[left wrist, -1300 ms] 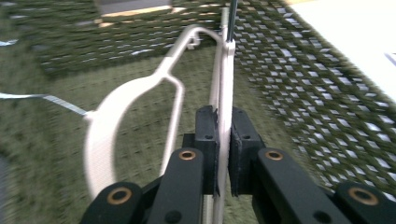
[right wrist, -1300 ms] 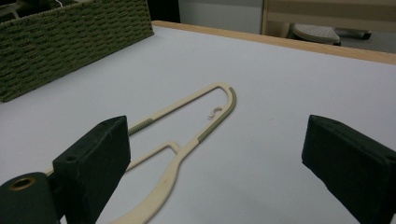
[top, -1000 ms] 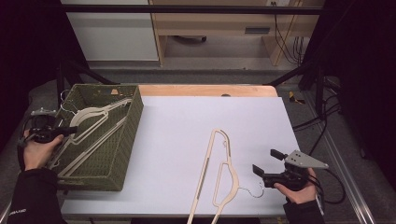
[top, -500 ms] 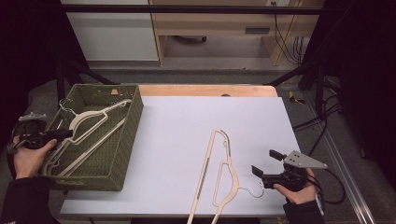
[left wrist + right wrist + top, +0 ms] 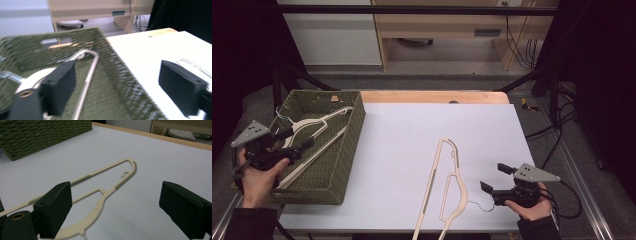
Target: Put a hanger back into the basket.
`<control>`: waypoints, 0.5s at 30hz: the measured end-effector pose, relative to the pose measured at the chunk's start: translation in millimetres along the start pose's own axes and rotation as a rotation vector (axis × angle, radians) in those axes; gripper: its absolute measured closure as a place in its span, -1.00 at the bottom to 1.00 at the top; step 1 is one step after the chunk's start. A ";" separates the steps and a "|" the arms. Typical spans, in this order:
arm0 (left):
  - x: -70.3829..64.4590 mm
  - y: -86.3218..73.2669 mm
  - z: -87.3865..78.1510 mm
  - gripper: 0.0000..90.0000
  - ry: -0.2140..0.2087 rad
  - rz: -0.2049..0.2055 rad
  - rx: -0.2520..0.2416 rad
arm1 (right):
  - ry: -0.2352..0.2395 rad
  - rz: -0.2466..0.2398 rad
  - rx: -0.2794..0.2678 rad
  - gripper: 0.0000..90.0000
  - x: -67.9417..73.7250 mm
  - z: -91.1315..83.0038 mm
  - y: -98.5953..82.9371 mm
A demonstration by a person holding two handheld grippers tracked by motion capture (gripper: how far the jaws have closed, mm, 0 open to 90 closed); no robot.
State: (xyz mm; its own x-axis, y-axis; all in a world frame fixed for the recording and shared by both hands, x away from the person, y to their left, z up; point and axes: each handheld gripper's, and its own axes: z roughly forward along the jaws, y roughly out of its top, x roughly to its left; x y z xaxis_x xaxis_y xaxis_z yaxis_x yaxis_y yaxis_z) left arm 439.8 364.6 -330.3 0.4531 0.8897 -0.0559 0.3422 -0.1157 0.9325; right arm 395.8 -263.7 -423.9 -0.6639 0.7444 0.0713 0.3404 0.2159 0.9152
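Hangers are the work in hand: one cream hanger (image 5: pixel 447 190) lies flat in the lower middle of the high view on the white table (image 5: pixel 412 135), its wire hook pointing toward the right gripper (image 5: pixel 496 179), whose jaws stand wide and empty just beside that hook without touching it. In the right gripper view the hanger's curved shoulder sits low between the spread jaws. At the left of the high view the left gripper (image 5: pixel 292 140) also gapes wide, held over the green woven basket (image 5: pixel 354 125), where another hanger (image 5: pixel 314 122) rests inside. Judging from this, a grab at the thin hook could slip or skate the hanger across the smooth top, and the basket hanger's hook could snag in the weave if lifted at a slant.
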 end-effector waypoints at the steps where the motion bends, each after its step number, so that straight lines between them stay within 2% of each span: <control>1: -11.6 0.6 0.9 -0.75 -0.018 0.010 -0.006 | 0.001 -0.009 0.006 -0.72 0.6 0.3 -0.7; 5: -46.5 -2.2 4.8 -0.82 -0.089 0.044 -0.036 | 0.017 -0.025 0.030 -0.70 4.9 3.1 -3.6; 7: -64.0 -6.0 8.1 -0.83 -0.128 0.072 -0.033 | 0.023 -0.035 0.038 -0.69 6.1 4.1 -4.6; 9: -82.8 -11.8 14.6 -0.83 -0.166 0.083 -0.039 | 0.027 -0.041 0.042 -0.68 6.6 4.7 -5.5; 12: -104.9 -22.4 24.1 -0.83 -0.205 0.100 -0.026 | 0.033 -0.042 0.046 -0.67 6.6 5.0 -7.6; 15: -120.9 -34.0 31.9 -0.82 -0.232 0.118 -0.026 | 0.036 -0.047 0.062 -0.66 6.4 6.2 -10.1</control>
State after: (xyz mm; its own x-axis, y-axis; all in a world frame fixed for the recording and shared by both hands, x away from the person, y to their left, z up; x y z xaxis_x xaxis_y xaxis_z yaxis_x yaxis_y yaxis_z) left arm 399.6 246.9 -366.6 0.6662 0.7454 -0.0237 0.2562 -0.1989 0.9459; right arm 392.2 -257.2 -435.2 -0.7033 0.7095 0.0443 0.3484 0.2897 0.8914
